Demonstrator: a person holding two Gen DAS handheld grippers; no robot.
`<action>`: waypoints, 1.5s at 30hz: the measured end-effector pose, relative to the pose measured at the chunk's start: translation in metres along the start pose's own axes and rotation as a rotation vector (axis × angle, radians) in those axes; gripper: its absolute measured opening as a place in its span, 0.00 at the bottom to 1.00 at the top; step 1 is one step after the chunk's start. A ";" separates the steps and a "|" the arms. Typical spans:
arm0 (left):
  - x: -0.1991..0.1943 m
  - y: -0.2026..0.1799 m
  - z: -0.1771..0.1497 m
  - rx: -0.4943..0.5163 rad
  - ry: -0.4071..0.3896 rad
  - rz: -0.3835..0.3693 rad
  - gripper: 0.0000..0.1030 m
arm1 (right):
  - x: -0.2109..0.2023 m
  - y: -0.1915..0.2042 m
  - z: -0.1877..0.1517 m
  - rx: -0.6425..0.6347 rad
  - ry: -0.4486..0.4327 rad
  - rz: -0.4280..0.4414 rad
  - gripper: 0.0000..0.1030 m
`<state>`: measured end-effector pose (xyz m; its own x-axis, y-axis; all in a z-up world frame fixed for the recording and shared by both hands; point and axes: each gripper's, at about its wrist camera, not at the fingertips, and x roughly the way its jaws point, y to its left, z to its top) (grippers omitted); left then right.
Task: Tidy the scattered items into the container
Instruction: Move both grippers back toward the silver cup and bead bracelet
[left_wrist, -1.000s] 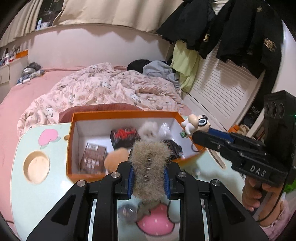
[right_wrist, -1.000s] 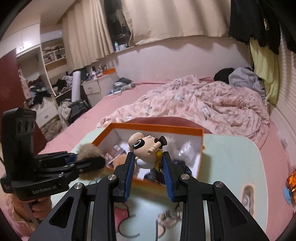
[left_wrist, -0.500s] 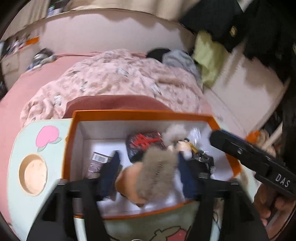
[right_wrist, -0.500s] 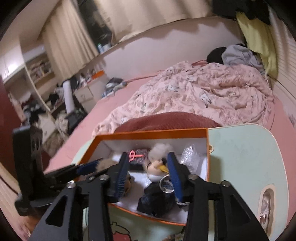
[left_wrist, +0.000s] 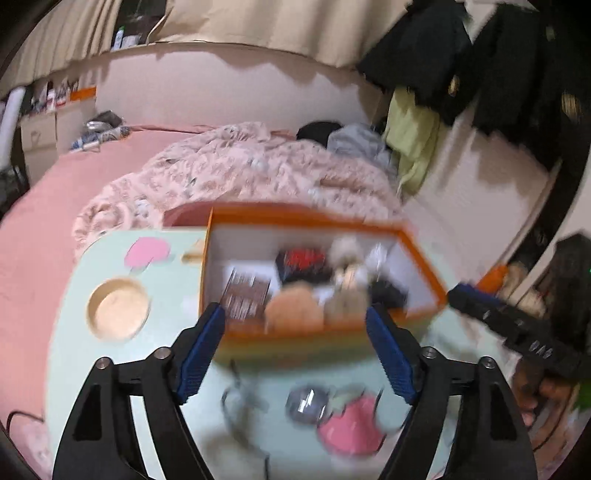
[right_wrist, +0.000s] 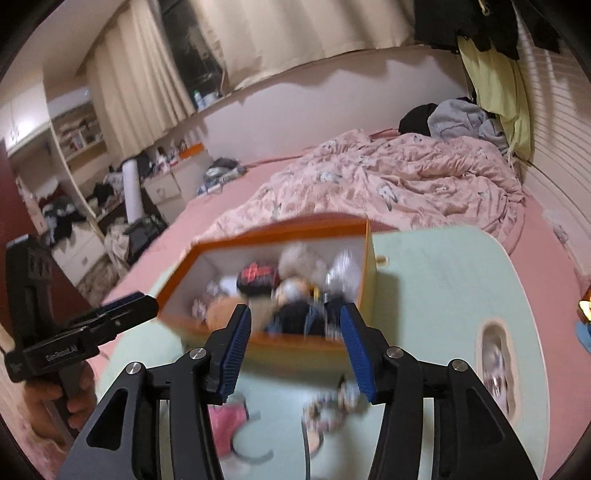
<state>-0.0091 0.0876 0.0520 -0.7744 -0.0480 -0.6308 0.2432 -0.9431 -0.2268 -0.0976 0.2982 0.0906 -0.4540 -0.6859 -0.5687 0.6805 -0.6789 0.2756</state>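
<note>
The orange box (left_wrist: 306, 218) with white walls stands on the pale green table (left_wrist: 74, 295), with several items in it. The furry brown hair clip (left_wrist: 345, 306) lies near its front wall, next to the small cartoon figure (left_wrist: 349, 275). My left gripper (left_wrist: 293, 319) hangs just before the box, jaws opening wide, nothing between them. My right gripper (right_wrist: 295, 332) is also before the box (right_wrist: 367, 254), jaws opening and empty; the figure (right_wrist: 291, 290) lies inside. Each gripper shows in the other's view: the right gripper (left_wrist: 461, 295), the left gripper (right_wrist: 129, 306).
Blurred small things lie on the table in front of the box: a clear roundish item (left_wrist: 306, 402), a dark loop (left_wrist: 236, 398) and a beaded piece (right_wrist: 332, 404). A round recess (left_wrist: 118, 314) sits at the table's left. A bed with a pink quilt (right_wrist: 388, 184) lies behind.
The left gripper let go of the fur clip and the right let go of the figure; both things now lie in the box. Both grippers opened and drew back from it.
</note>
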 end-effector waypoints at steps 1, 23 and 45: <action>0.000 -0.005 -0.013 0.025 0.015 0.021 0.77 | -0.004 0.004 -0.010 -0.020 -0.007 -0.028 0.49; 0.019 -0.015 -0.091 0.093 0.143 0.181 0.84 | 0.012 0.011 -0.102 -0.170 0.189 -0.228 0.84; 0.024 -0.017 -0.095 0.124 0.138 0.153 1.00 | 0.021 0.010 -0.098 -0.193 0.210 -0.257 0.92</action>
<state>0.0242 0.1334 -0.0297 -0.6446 -0.1557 -0.7485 0.2710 -0.9620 -0.0333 -0.0434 0.3029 0.0053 -0.5099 -0.4178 -0.7520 0.6649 -0.7460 -0.0364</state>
